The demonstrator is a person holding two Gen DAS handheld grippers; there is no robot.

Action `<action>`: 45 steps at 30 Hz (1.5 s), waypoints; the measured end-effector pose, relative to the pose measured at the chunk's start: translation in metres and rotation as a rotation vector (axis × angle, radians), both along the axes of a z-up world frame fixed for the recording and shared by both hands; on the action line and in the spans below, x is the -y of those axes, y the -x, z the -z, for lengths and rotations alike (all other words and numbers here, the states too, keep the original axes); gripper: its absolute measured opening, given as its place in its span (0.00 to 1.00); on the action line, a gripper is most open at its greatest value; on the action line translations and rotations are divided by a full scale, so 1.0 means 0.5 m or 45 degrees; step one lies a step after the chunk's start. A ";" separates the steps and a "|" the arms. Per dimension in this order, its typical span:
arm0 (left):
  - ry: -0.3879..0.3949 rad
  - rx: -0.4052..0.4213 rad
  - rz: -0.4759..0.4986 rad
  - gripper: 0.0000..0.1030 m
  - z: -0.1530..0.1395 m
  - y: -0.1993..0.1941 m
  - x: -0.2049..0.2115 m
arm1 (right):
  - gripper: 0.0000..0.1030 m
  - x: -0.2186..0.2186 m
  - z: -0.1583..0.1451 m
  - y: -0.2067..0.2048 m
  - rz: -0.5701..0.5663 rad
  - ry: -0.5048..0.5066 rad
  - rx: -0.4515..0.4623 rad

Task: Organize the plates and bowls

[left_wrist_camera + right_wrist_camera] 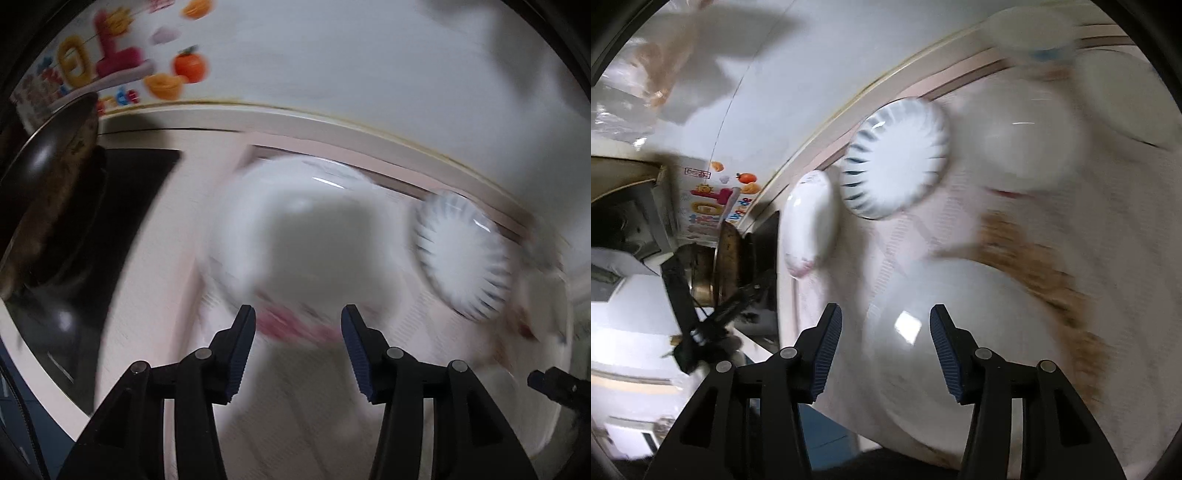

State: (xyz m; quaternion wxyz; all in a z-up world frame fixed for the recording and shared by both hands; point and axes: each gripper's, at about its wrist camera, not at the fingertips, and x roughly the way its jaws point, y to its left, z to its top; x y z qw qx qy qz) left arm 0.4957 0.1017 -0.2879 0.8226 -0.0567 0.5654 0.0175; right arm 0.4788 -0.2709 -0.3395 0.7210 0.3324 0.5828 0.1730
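Note:
Both views are motion-blurred. In the left wrist view a plain white bowl (295,225) sits on a pale pink mat (280,387), just ahead of my open, empty left gripper (298,321). A white bowl with dark blue radial stripes (463,254) lies to its right. In the right wrist view my right gripper (885,321) is open and empty over a large white plate (960,343). The striped bowl (895,158), a white bowl at its left (809,225) and another white bowl (1023,136) lie beyond.
A dark frying pan (48,177) sits on a black cooktop (122,206) at the left. The white wall with colourful stickers (122,62) stands behind the counter. A brown patch (1045,273) marks the mat. More white dishes (1126,99) lie far right.

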 end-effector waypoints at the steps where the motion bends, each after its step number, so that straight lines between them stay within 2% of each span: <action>1: -0.004 0.000 -0.009 0.45 0.008 -0.020 -0.022 | 0.51 -0.031 0.009 -0.023 -0.008 0.004 -0.013; 4: -0.042 -0.007 -0.009 0.45 0.032 -0.087 -0.080 | 0.51 -0.135 0.057 -0.116 -0.031 -0.027 -0.074; 6: -0.065 -0.020 0.010 0.45 0.052 -0.131 -0.099 | 0.51 -0.199 0.099 -0.167 -0.053 0.010 -0.111; 10: -0.008 -0.104 0.097 0.45 0.096 -0.199 -0.121 | 0.48 -0.277 0.135 -0.234 -0.046 0.076 -0.106; 12: 0.020 -0.166 0.141 0.45 0.128 -0.231 -0.124 | 0.42 -0.302 0.146 -0.255 -0.033 0.127 -0.099; 14: 0.044 -0.191 0.178 0.44 0.142 -0.243 -0.123 | 0.28 -0.311 0.161 -0.271 -0.020 0.158 -0.110; 15: 0.054 -0.197 0.193 0.44 0.149 -0.247 -0.123 | 0.24 -0.317 0.171 -0.275 -0.010 0.172 -0.118; 17: 0.060 -0.183 0.204 0.30 0.154 -0.246 -0.123 | 0.13 -0.323 0.183 -0.286 0.000 0.196 -0.116; 20: 0.042 -0.167 0.202 0.26 0.152 -0.235 -0.128 | 0.07 -0.324 0.192 -0.289 0.014 0.210 -0.098; 23: 0.077 -0.176 0.186 0.24 0.150 -0.222 -0.137 | 0.07 -0.320 0.190 -0.286 0.021 0.228 -0.085; 26: 0.069 -0.162 0.181 0.24 0.143 -0.199 -0.138 | 0.07 -0.308 0.188 -0.275 0.016 0.238 -0.092; 31: 0.086 -0.133 0.175 0.24 0.109 -0.139 -0.124 | 0.08 -0.306 0.166 -0.252 -0.006 0.254 -0.075; 37: 0.146 -0.081 0.178 0.24 0.040 -0.036 -0.091 | 0.08 -0.270 0.106 -0.200 -0.031 0.233 -0.037; 39: 0.160 -0.058 0.188 0.24 0.001 -0.006 -0.066 | 0.08 -0.250 0.082 -0.175 -0.045 0.227 -0.019; 45: 0.217 -0.029 0.212 0.24 -0.052 0.069 0.035 | 0.08 -0.161 0.019 -0.067 -0.061 0.205 0.003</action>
